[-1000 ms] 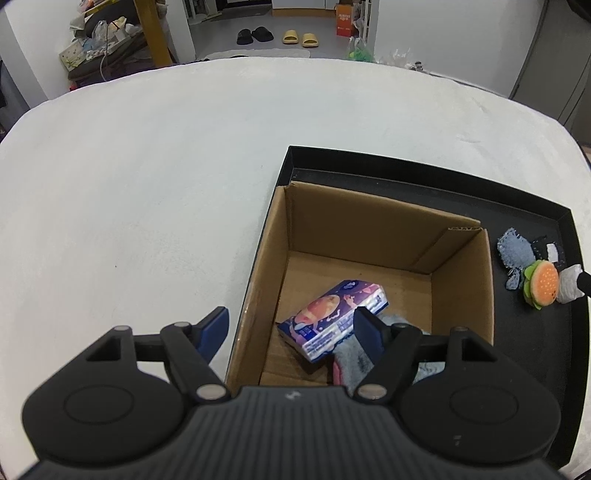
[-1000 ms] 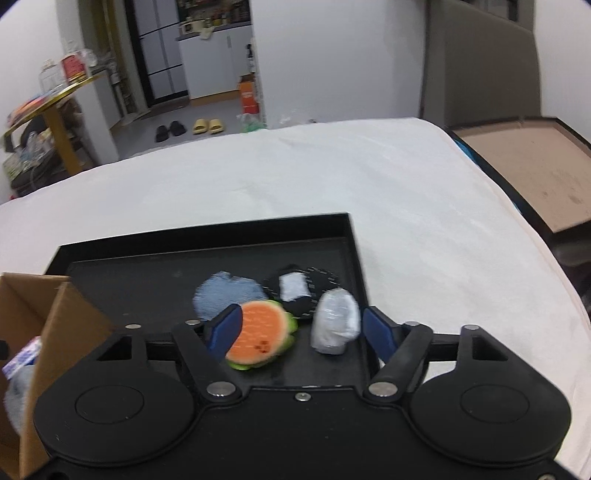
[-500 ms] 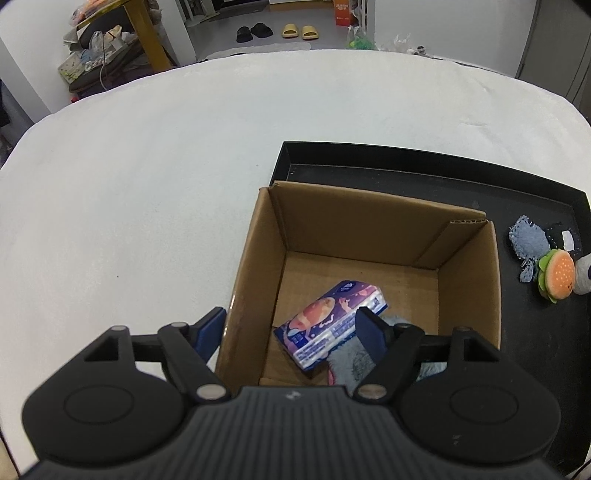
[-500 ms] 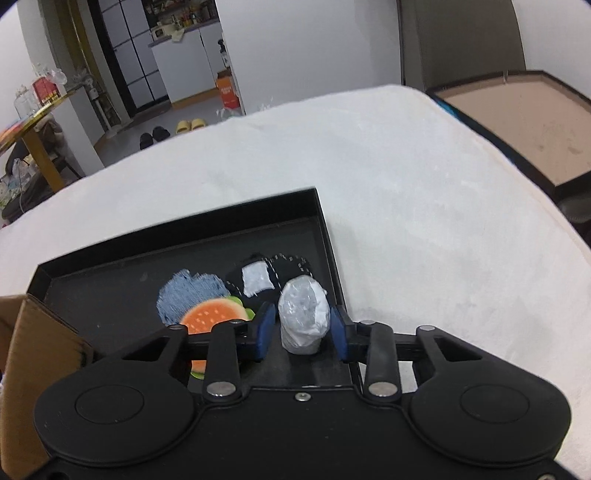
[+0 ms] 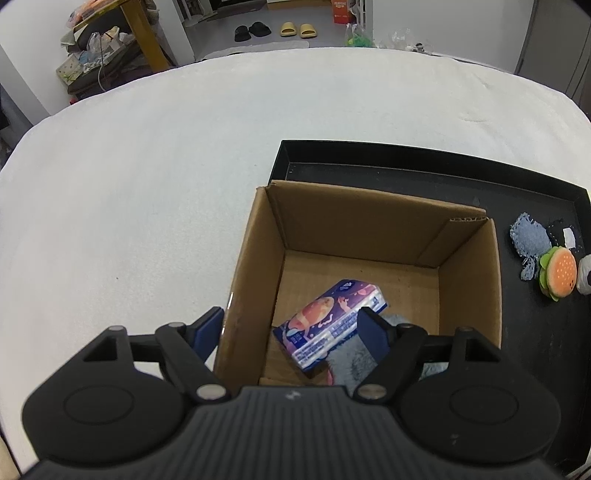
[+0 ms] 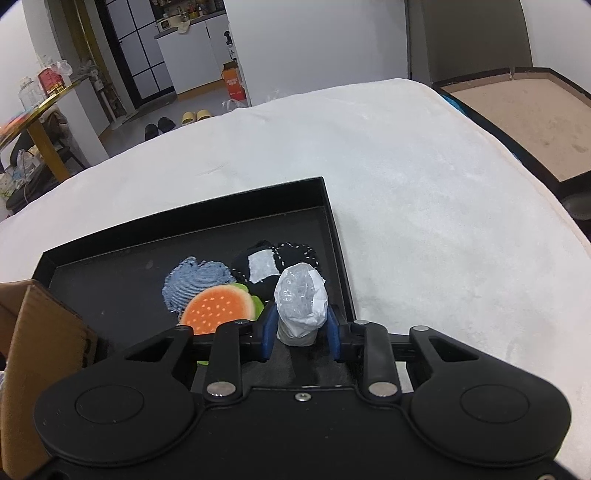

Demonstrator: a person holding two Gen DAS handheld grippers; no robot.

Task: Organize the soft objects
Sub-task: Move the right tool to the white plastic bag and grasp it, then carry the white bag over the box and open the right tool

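Note:
In the right wrist view a black tray (image 6: 184, 232) holds a denim patch (image 6: 195, 280), a burger plush (image 6: 218, 308), a black stitched piece (image 6: 273, 266) and a white wrapped bundle (image 6: 301, 299). My right gripper (image 6: 300, 328) is closing, its blue pads pressing both sides of the bundle. The left wrist view looks down into a cardboard box (image 5: 369, 199) standing in the tray (image 5: 406, 155). Inside lie a printed tissue pack (image 5: 325, 325) and a grey fluffy cloth (image 5: 351, 363). My left gripper (image 5: 290, 328) is open, straddling the box's near left wall. The burger plush (image 5: 559, 277) lies right of the box.
The tray sits on a white padded table (image 6: 424, 184). A brown-lined board with a black frame (image 6: 517, 110) stands beyond the table's right edge. A cluttered shelf (image 5: 96, 48) and slippers (image 5: 277, 29) are on the floor past the far edge.
My right gripper shifted from the burger plush to the white bundle and its jaws narrowed onto it. The left gripper stayed over the box, open.

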